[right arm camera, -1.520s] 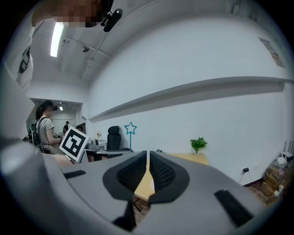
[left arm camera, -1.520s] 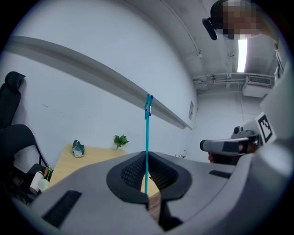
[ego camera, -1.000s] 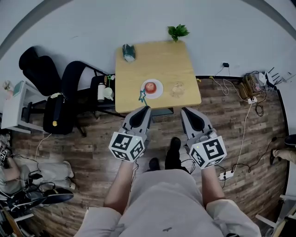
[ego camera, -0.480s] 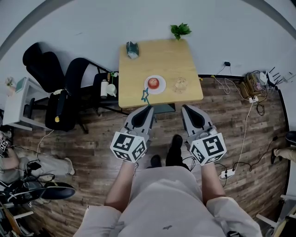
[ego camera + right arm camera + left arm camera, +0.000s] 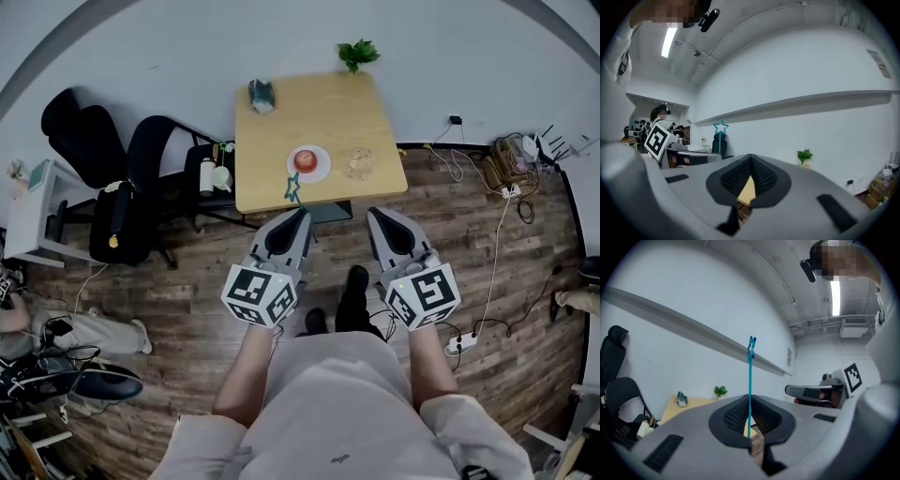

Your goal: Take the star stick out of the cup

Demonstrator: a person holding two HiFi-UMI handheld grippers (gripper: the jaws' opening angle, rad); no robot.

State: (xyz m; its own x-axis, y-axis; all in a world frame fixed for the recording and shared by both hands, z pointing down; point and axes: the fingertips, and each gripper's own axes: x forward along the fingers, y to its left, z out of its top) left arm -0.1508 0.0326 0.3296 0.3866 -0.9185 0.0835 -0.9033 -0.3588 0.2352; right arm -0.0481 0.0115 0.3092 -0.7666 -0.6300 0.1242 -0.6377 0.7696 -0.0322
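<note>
— The worktop (image 5: 319, 122)?
— Pale wood, smooth and matt. The floor (image 5: 187, 300) is darker plank wood with a rougher grain.
— And the left tool (image 5: 296, 217) and right tool (image 5: 375, 216)?
— Matt grey plastic, with black ribbed pads (image 5: 733, 416).
— The star stick (image 5: 750, 380)?
— Thin teal plastic, slightly glossy. The cup (image 5: 360, 162) is clear; whether glass or plastic, I cannot tell.

The left gripper (image 5: 296, 217) is held out in front of the torso with its jaws closed on the star stick (image 5: 750, 376). The stick is pinched at its lower end and rises straight up from between the jaws. The right gripper (image 5: 377, 216) is carried parallel, just to the right of the left jaws. Its own jaws are pressed together with nothing between them.
</note>
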